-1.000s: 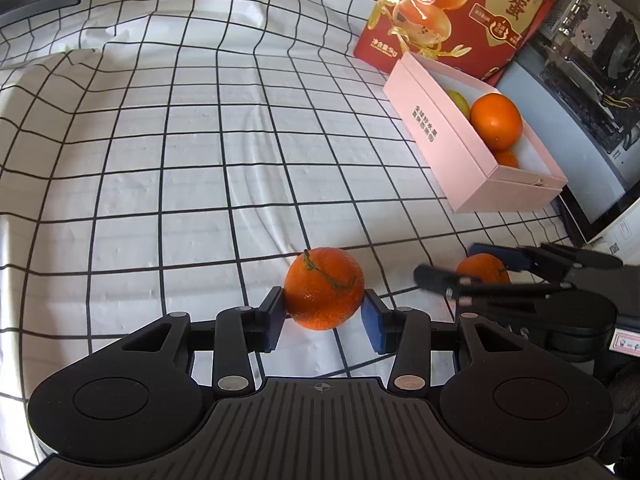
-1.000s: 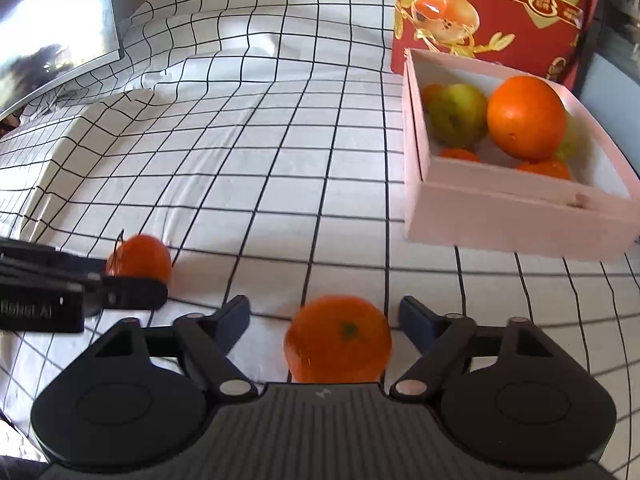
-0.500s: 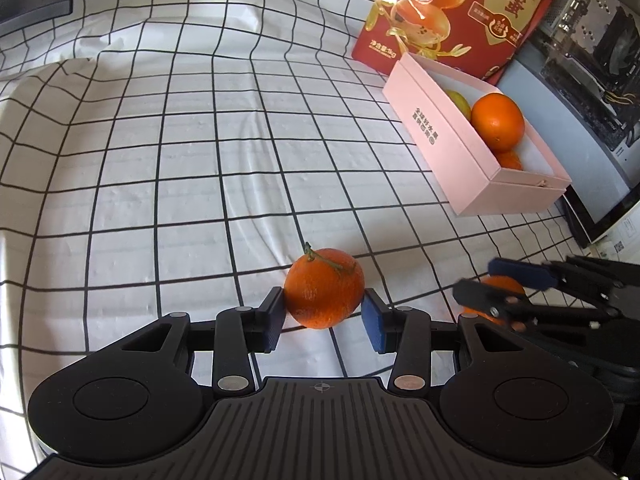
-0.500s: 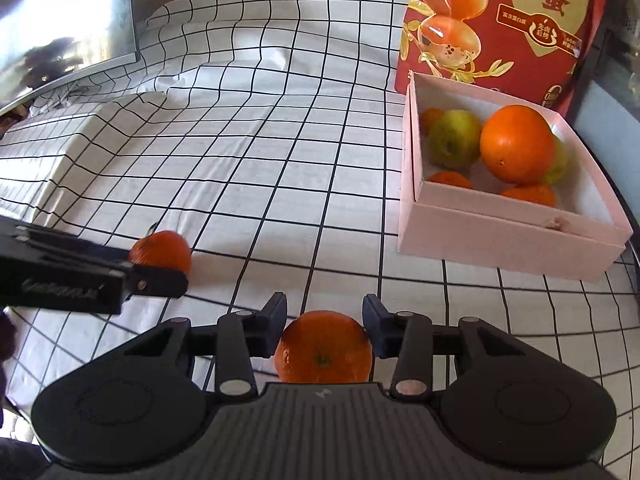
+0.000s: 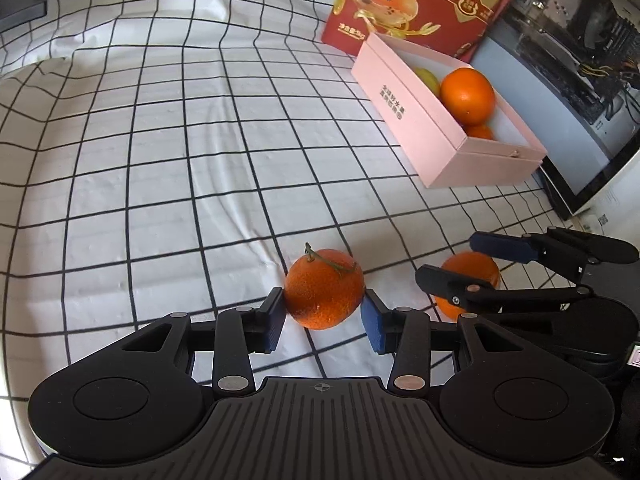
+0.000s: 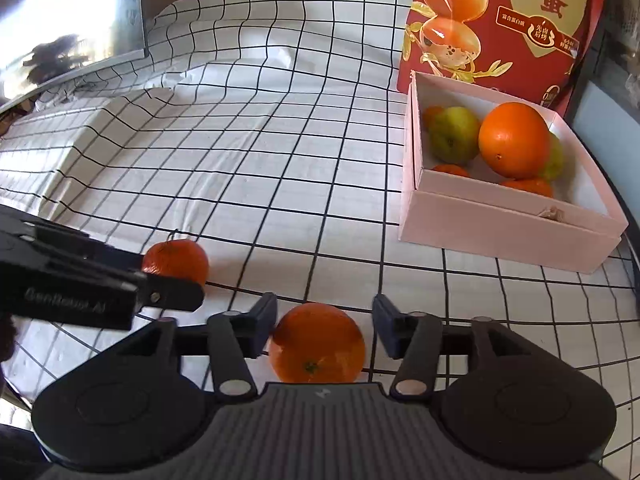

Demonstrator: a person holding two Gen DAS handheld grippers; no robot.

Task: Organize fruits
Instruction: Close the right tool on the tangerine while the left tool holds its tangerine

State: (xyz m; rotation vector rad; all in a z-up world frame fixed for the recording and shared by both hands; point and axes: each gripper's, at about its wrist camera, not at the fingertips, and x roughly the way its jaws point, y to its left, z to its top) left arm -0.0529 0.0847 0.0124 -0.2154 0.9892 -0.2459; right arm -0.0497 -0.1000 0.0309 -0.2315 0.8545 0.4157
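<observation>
Reopened right claw point(image 6: 324, 330) straddles orange point(image 6: 318, 344), gaps both sides.

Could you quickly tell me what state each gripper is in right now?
Left gripper: closed on the stemmed orange.
Right gripper: open, having just widened; the stemless orange sits between its pads, ungripped.

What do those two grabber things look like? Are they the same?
Yes, they match. The left gripper and right gripper are both black plastic, each with a ribbed flat middle plate, two big round lobes with circle shapes, silver rivets on jointed bars, and dark blue pads on the fingers. Seen from the right camera, the left gripper has grey lettering on its side. No cables or sleeves show.
</observation>
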